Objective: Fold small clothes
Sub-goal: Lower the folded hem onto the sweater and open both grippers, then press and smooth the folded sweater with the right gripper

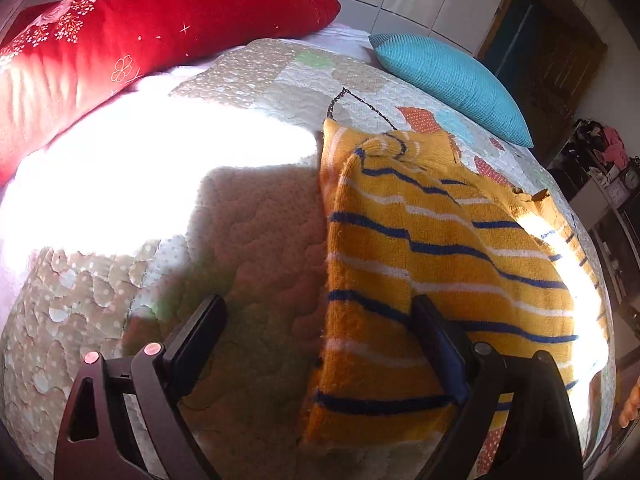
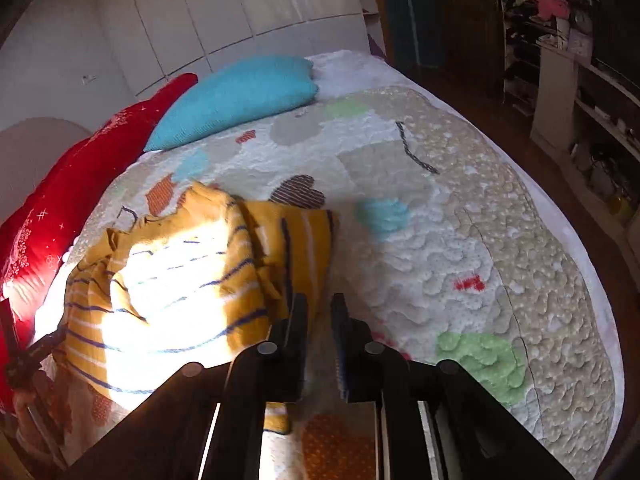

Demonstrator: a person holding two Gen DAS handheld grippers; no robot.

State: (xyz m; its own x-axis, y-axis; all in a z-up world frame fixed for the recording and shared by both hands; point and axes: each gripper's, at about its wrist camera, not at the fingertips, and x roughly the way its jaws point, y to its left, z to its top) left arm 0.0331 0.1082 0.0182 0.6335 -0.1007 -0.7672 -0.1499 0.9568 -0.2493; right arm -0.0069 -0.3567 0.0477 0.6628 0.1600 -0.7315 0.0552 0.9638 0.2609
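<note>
Nearest to us in the left wrist view, our left gripper (image 1: 318, 312) stands with its jaws wide apart, nothing pinched between them. One finger hangs over the bare quilt (image 1: 248, 248); the other sits at the near part of the sweater (image 1: 404, 264), whose edge falls in the gap between the fingers without being clamped.

In the right wrist view, our right gripper (image 2: 320, 312) has its jaws drawn close together with only a narrow gap. We cannot tell whether cloth is caught between them; the sweater's near edge lies just beside and under the left finger.

The sweater (image 2: 180, 280) is mustard yellow with navy and white stripes. It lies partly folded on the quilt, one layer doubled over another, with a bright patch of sunlight across it. A dark cord (image 1: 360, 106) trails from its far end onto the quilt.

Beyond the sweater, a teal pillow (image 1: 452, 84) and a red pillow (image 1: 120, 40) rest at the head of the bed. Behind them stand white cupboard doors (image 2: 224, 12), and cluttered shelves (image 2: 560, 40) line the far side of the room.
</note>
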